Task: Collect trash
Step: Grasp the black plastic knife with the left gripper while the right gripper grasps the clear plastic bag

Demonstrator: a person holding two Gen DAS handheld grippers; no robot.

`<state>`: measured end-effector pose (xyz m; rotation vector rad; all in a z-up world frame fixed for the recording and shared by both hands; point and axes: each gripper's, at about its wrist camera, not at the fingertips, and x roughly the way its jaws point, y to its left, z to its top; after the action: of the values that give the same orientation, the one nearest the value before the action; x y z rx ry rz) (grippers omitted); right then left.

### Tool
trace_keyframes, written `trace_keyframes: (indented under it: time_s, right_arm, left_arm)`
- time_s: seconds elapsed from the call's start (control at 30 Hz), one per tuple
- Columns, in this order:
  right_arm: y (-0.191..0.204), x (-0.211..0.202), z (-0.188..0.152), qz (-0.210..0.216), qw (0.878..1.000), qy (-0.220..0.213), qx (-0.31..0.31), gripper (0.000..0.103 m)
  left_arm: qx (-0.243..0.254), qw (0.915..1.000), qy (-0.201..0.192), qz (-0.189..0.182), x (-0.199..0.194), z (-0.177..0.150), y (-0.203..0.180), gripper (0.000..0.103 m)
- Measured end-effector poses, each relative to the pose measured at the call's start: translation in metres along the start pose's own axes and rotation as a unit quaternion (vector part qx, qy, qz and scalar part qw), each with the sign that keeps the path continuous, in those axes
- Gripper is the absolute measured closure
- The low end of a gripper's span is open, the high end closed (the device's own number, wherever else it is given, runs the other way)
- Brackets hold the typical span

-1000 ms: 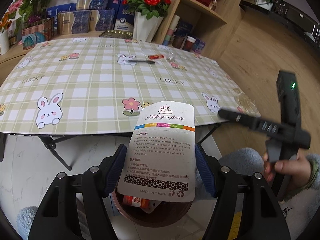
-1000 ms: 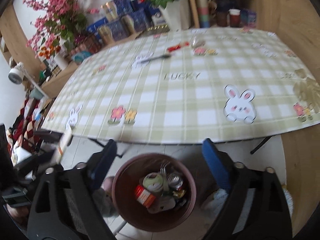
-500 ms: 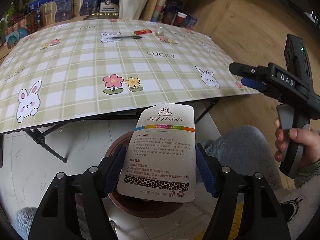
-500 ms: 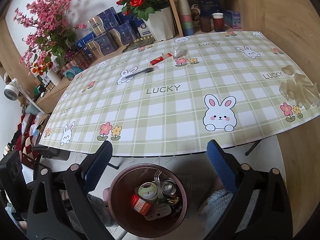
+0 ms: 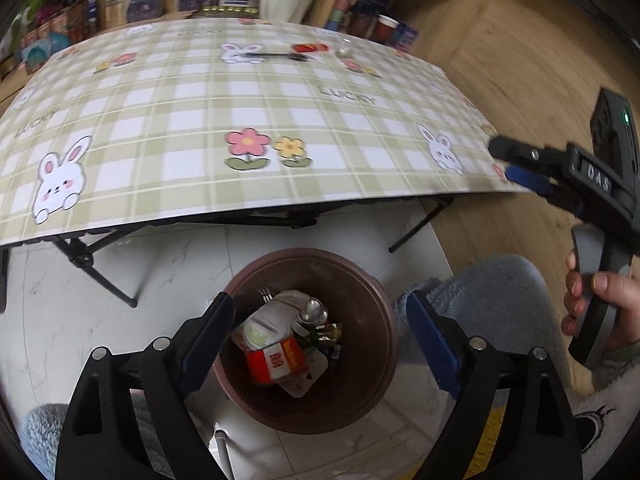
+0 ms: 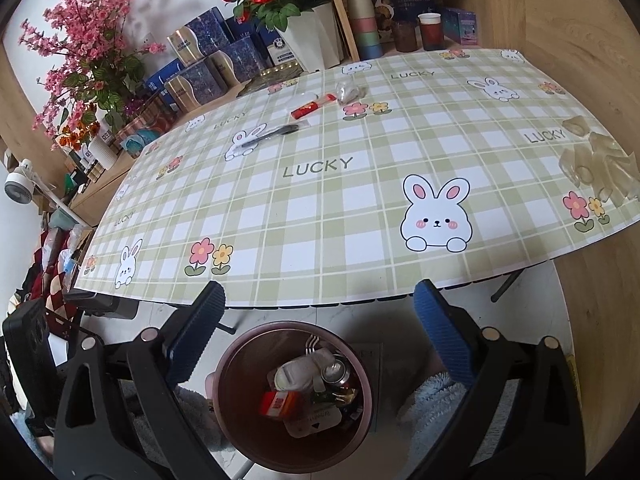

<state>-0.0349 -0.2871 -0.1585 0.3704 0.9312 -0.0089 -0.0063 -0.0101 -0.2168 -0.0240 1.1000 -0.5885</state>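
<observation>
Two hand-held grippers hang over the near edge of the table (image 6: 360,216), both tipped steeply downward toward the brown bin (image 5: 360,392) on the pale floor below. From its own camera, the left gripper (image 5: 320,344) frames the bin's mouth between its blue pads; its jaws are opening, with nothing pinched between them, only the trash lying well beneath. In that same view the right gripper (image 5: 520,168) shows from the side at the table's right corner, gripped by a hand (image 5: 596,304) wrapped round its handle, fingers curled on the trigger, and its nose pointing left and slightly up across the picture. Seen through the right wrist camera, the right gripper's jaws stand wide apart and bare, straddling the bin from above. Inside the bin lie a red carton (image 5: 276,360), a round white lid (image 6: 292,376), a silver can (image 6: 336,372), a fork's tines and a white card (image 6: 316,420) lying flat at the bottom, its long axis hard to judge under the other scraps. On the checked cloth, far from both grippers, a black pen (image 6: 272,134) lies with its long axis running lower left to upper right, pointing toward a red wrapper (image 6: 312,106) that slants the same way, and a crumpled clear wrapper (image 6: 348,90) sits just beside that.
</observation>
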Motion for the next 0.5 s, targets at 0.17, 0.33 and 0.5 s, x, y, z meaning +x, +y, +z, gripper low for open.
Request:
trace_keyframes:
  time_s: [0.17, 0.33, 0.5]
  right_arm:
    - [-0.001, 0.009, -0.001, 0.0, 1.0, 0.008, 0.001, 0.009]
    - [-0.002, 0.019, 0.003, -0.003, 1.0, 0.015, -0.004, 0.009]
    - [-0.006, 0.031, 0.022, -0.009, 1.0, 0.009, -0.012, 0.009]
  left_arm:
    - [0.015, 0.9996, -0.015, 0.018, -0.006, 0.01, 0.01, 0.017]
    - [0.035, 0.998, -0.035, 0.039, -0.013, 0.042, 0.025, 0.017]
    - [0.076, 0.995, -0.044, 0.046, -0.006, 0.093, 0.032, 0.017]
